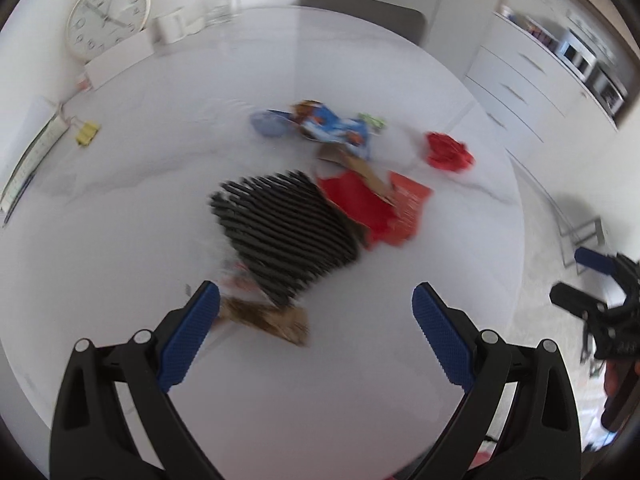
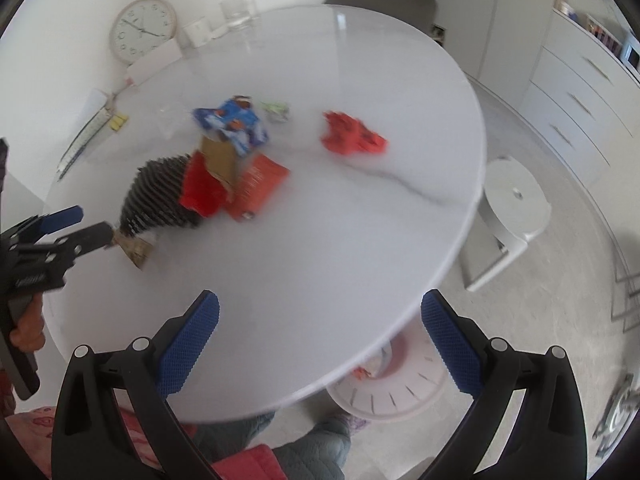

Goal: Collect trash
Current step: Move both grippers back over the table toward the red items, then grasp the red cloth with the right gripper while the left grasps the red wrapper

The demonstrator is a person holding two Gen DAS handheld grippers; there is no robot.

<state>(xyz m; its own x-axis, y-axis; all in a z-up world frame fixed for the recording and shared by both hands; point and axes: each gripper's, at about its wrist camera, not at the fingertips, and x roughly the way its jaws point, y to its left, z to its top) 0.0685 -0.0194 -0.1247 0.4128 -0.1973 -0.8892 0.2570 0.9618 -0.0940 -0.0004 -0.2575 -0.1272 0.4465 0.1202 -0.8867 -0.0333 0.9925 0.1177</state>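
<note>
Round white table (image 1: 360,380) under both cameras, both views motion-blurred. Left gripper (image 1: 316,304) low over the near part of the tabletop, blue-padded jaws wide apart, nothing between them; a torn brown scrap (image 1: 268,320) just inside the left finger (image 1: 192,336), contact impossible to tell. Beyond it, toward 12 o'clock, a black ribbed wrapper (image 1: 284,228), then flat red wrappers (image 1: 372,204) with a strip of brown card (image 1: 360,168) across them at 1 o'clock. Farther off, a blue printed packet (image 1: 336,126), a small green scrap (image 1: 372,120) and, well apart at 2 o'clock, a crumpled red wrapper (image 1: 448,150). Right gripper (image 2: 320,320) at the table's near edge, jaws likewise spread and empty; same gripper visible in the left view at 3 o'clock, off the table rim. In the right view, under the table edge at 5 o'clock, a white bin (image 2: 388,384) holding a few scraps. At 10 to 11 o'clock along the wall, a round clock (image 1: 108,18), a white box (image 1: 120,60), a glass (image 1: 220,6) and a yellow binder clip (image 1: 88,132).
</note>
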